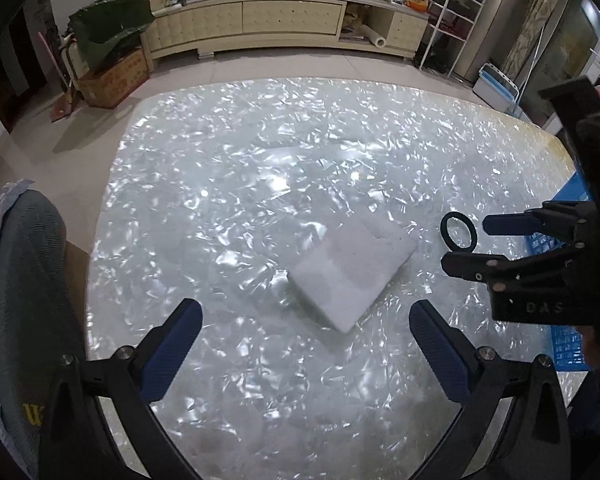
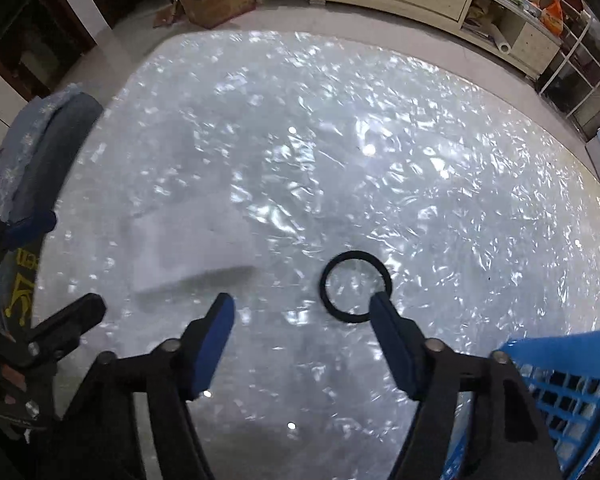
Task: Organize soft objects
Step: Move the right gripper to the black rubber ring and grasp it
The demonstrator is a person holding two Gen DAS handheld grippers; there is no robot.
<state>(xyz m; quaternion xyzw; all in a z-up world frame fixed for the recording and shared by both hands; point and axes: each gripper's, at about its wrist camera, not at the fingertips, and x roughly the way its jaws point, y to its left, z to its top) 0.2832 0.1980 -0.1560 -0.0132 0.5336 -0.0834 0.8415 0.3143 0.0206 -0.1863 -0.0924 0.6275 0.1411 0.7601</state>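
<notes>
Right tool (image 2: 302, 312) open above hair tie (image 2: 355, 287); blue basket (image 2: 572, 380) beside.

Both grippers (image 1: 306, 324) (image 2: 302, 314) down-tilted, fingers (image 1: 180, 336) apart

A cream sideboard (image 1: 260, 20), a cardboard box (image 1: 114, 78) and a white wire rack (image 1: 452, 20) stand beyond the table.

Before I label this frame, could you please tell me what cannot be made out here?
- Blue plastic basket: contents cut off by the right wrist view's edge and hidden by the right gripper.
- White folded cloth: blurred there, texture unclear.
- Shelf items: too small in the left wrist view.
</notes>
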